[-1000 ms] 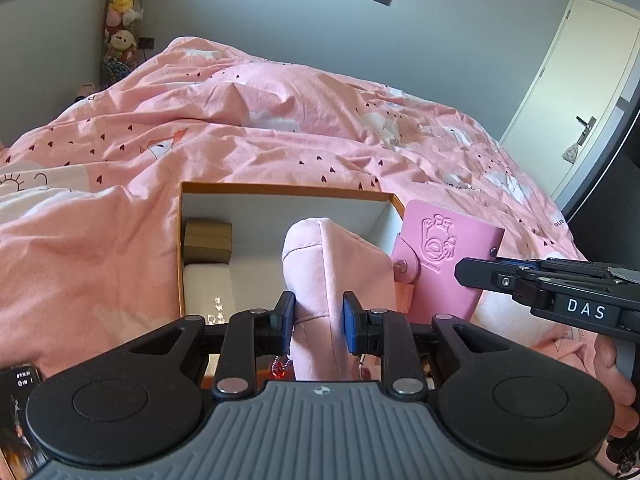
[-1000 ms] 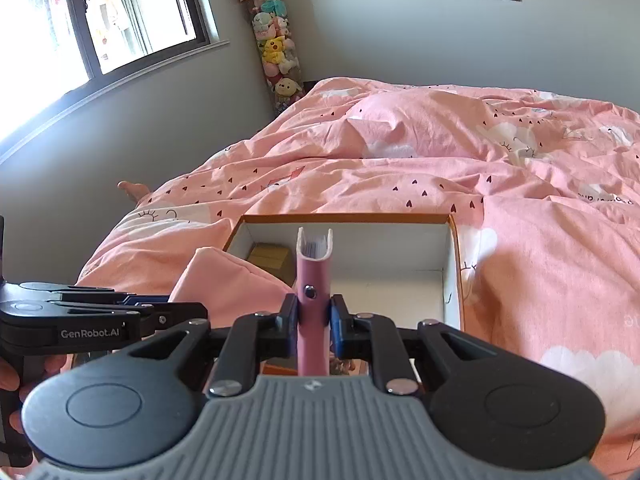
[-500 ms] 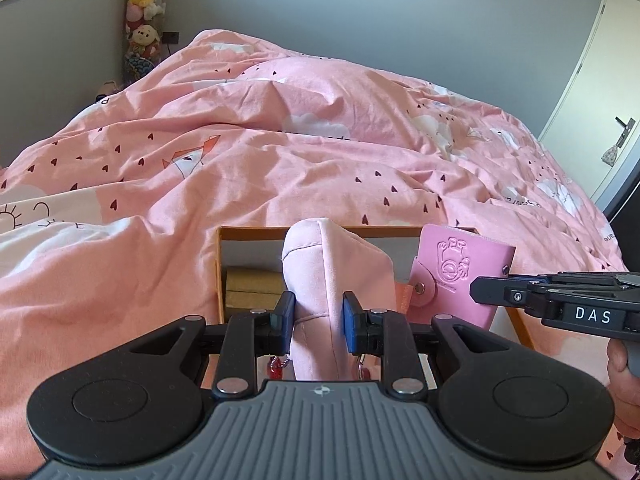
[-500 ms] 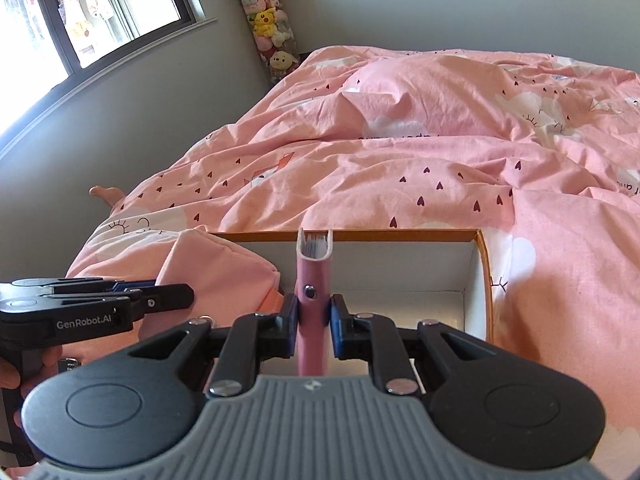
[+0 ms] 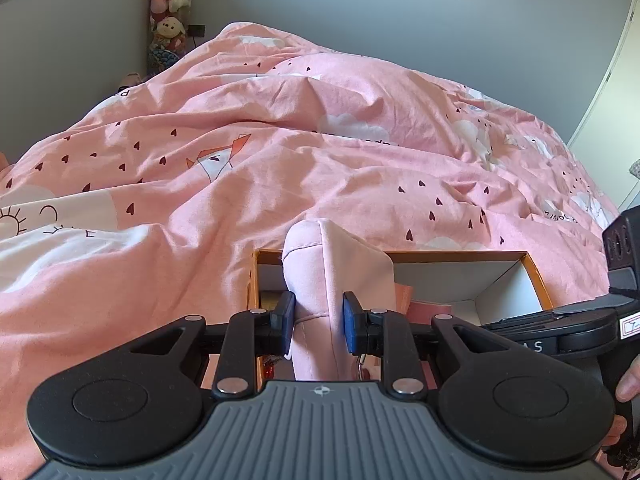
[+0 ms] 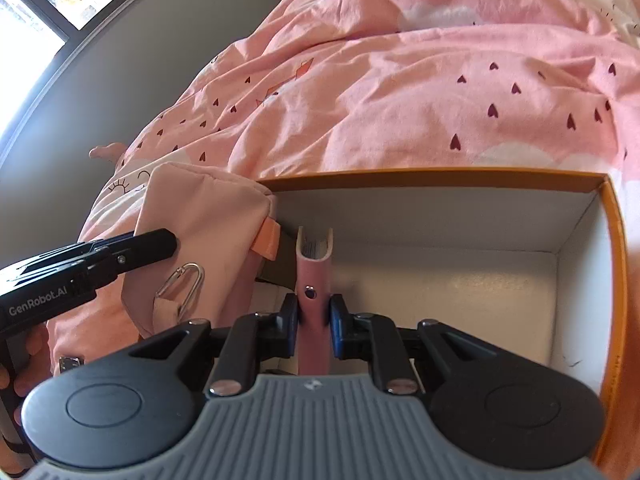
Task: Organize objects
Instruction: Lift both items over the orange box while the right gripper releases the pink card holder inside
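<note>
An open orange box with white inside [image 6: 612, 216] lies on the pink bed; its far rim shows in the left wrist view [image 5: 452, 255]. My left gripper [image 5: 318, 322] is shut on a pale pink fabric pouch [image 5: 344, 272], held over the box's left end; the pouch [image 6: 200, 216] has a metal carabiner [image 6: 182, 284]. My right gripper [image 6: 314, 322] is shut on a small pink notebook [image 6: 314, 276], held upright on edge inside the box, just right of the pouch.
A pink duvet with small hearts [image 5: 280, 168] covers the bed around the box. A brown item lies in the box's left part behind the pouch [image 6: 276, 276]. A column of plush toys [image 5: 170, 8] stands by the grey wall. A window is at the left [image 6: 36, 20].
Both grippers have moved forward and down over the box. The notebook is now lower inside the box. The pouch has come over the box's left end.
</note>
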{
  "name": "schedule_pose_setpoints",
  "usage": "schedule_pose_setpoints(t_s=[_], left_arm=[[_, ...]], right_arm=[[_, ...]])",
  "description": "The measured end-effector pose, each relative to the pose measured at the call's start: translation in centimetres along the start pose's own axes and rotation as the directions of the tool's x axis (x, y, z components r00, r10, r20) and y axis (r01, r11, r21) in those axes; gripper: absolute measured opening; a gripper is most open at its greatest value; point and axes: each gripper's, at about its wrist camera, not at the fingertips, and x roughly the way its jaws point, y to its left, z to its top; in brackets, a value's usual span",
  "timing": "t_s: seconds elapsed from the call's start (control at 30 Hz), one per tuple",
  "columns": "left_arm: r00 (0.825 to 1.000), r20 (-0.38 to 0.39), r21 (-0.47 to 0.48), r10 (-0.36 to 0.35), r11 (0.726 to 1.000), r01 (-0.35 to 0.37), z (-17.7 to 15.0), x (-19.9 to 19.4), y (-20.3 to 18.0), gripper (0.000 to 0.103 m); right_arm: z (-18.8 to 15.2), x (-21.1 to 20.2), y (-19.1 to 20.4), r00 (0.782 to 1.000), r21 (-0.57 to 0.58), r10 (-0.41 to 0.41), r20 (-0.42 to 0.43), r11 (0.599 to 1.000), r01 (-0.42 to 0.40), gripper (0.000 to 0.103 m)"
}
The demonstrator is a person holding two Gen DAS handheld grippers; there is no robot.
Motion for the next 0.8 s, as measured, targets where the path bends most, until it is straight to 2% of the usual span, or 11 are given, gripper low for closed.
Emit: schedule_pose_setpoints(t_s=[0.13,0.23,0.3,0.37,0.5,0.67,0.8], left_arm=[[1.000,-0.015,0.000,-0.005,1.000,0.005,0.1,0.8,-0.1,0.028],[1.000,-0.023,0.002,-0.008,1.000,0.008,0.0,1.2,-0.3,0.028],[1.000,-0.024,0.004,-0.007,1.000,0.007,-0.1,1.3,-0.3,0.028],[1.000,-0.026,0.005,-0.007,1.000,0.007,-0.1,1.4,-0.4,0.028],[1.000,-0.025,0.003,-0.010,1.000,0.010,-0.1,1.4,-0.3,0.028],[1.000,-0.022,-0.009,-0.020,1.000,0.020,-0.1,1.3,-0.4,0.028],[1.000,-0.016,-0.010,-0.027,1.000,0.027,0.0,1.1,-0.5,0.028]], right_arm=[[0.6,2.4,-0.6,0.996,0.034,0.052,-0.076,0.998,-0.050,0.018],[0.9,3.4,-0.9,0.995,0.047,0.054,-0.080,0.998,-0.050,0.018],[1.2,3.7,-0.8,0.997,0.037,0.016,-0.070,0.999,-0.013,0.019],[1.2,4.1,-0.3,0.997,-0.013,-0.056,-0.057,0.998,0.055,0.022],[0.6,5.4,0.3,0.982,-0.096,-0.176,-0.066,0.981,0.169,0.032],[-0.2,5.1,0.0,0.977,-0.104,-0.206,-0.063,0.974,0.199,0.041],[-0.9,4.2,-0.1,0.976,-0.122,-0.211,-0.055,0.972,0.203,0.042]])
